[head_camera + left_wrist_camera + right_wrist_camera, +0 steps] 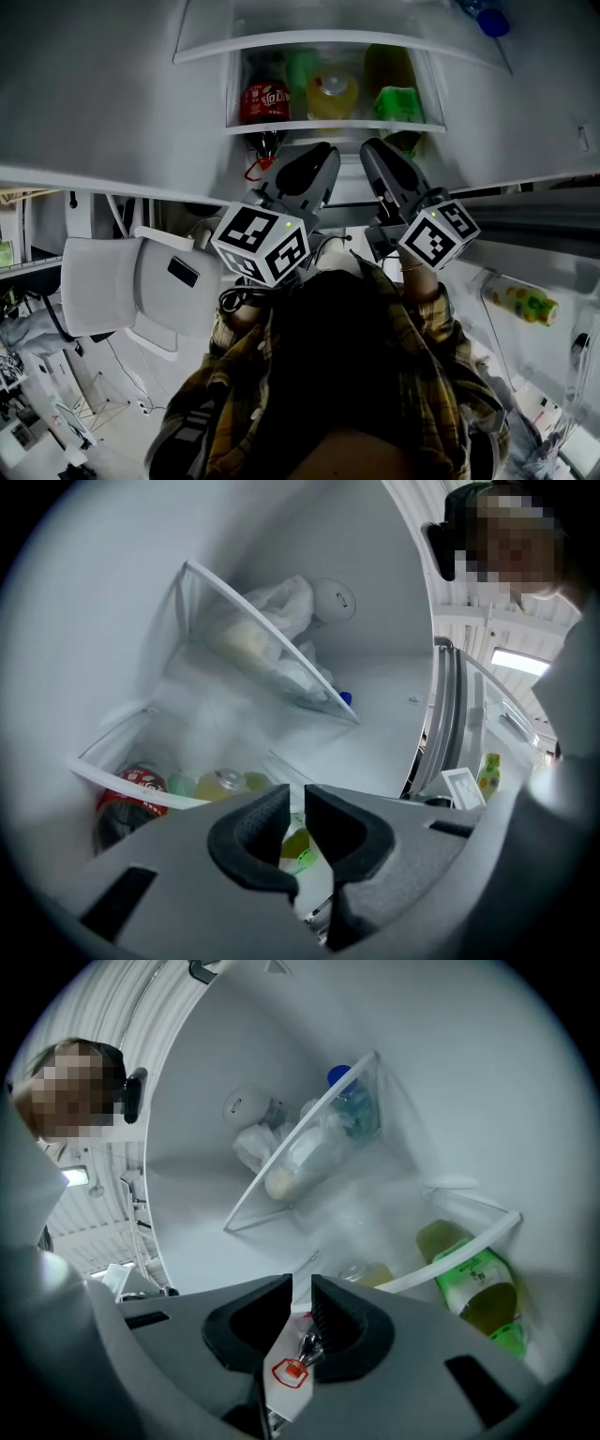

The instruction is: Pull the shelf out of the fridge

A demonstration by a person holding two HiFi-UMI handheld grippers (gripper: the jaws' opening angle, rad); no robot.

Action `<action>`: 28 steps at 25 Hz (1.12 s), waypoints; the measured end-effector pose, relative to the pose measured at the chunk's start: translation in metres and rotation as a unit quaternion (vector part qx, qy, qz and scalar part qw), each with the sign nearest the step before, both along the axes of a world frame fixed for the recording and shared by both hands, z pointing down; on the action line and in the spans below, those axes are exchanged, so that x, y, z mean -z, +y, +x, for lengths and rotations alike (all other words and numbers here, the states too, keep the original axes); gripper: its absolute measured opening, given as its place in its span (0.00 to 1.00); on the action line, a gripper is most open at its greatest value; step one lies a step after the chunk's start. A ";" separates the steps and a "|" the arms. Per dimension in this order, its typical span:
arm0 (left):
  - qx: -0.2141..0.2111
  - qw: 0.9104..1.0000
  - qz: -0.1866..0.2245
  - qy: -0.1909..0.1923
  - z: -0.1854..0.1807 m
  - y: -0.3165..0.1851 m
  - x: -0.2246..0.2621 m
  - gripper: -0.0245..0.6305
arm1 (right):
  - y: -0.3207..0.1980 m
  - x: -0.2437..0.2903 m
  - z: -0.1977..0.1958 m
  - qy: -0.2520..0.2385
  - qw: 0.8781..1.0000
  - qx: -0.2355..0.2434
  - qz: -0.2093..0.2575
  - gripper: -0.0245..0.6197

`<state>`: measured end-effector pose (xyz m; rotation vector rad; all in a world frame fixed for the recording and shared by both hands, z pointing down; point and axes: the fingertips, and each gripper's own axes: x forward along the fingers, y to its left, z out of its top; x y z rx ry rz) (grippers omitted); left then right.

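Note:
The fridge stands open in front of me. A glass shelf with a white front rim (333,126) carries a red cola bottle (265,101), a yellow drink (333,94) and a green bottle (398,101). My left gripper (322,153) and right gripper (375,150) point side by side at the space just under that rim, without touching it. The left gripper (297,803) has a narrow gap between its pads and nothing in it. The right gripper (302,1293) is likewise slightly open and grips nothing. The same rim (122,782) (469,1246) appears in both gripper views.
A higher shelf (309,42) (272,644) (300,1143) holds white bags and a blue-capped bottle (342,1082). The open fridge door at the right has a drink bottle (518,300) in its bin. A white chair-like object (131,286) stands at the left.

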<state>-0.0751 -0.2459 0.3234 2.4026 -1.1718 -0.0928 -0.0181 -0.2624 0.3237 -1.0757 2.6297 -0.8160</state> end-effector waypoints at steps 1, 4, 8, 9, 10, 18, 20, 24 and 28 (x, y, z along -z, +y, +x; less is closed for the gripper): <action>0.001 1.000 -0.002 0.001 -0.001 0.001 -0.001 0.11 | 0.000 -0.001 0.001 -0.003 1.000 -0.001 -0.004 0.14; 0.000 1.000 -0.009 0.003 -0.003 0.002 -0.005 0.17 | 0.001 -0.005 0.002 -0.011 1.000 -0.001 -0.018 0.18; -0.003 1.000 -0.019 0.007 -0.004 0.002 -0.011 0.26 | 0.002 -0.010 -0.001 -0.014 0.999 0.005 -0.035 0.24; -0.003 1.000 -0.021 0.010 -0.004 0.002 -0.012 0.28 | 0.002 -0.012 -0.001 -0.014 0.999 0.007 -0.039 0.25; -0.001 1.000 -0.023 0.012 -0.005 0.002 -0.013 0.29 | 0.001 -0.013 -0.002 -0.016 0.999 0.008 -0.043 0.25; 0.019 0.997 -0.061 0.048 -0.013 -0.006 -0.033 0.30 | -0.009 -0.031 0.002 -0.051 0.995 0.001 -0.085 0.25; 0.021 0.995 -0.076 0.068 -0.014 -0.009 -0.038 0.30 | -0.013 -0.035 0.003 -0.063 0.993 -0.002 -0.096 0.25; 0.038 0.991 -0.089 0.088 -0.016 -0.017 -0.046 0.30 | -0.020 -0.041 0.003 -0.101 0.988 0.000 -0.118 0.25; 0.059 0.985 -0.103 0.127 -0.017 -0.030 -0.051 0.30 | -0.030 -0.046 0.006 -0.139 0.980 -0.003 -0.141 0.25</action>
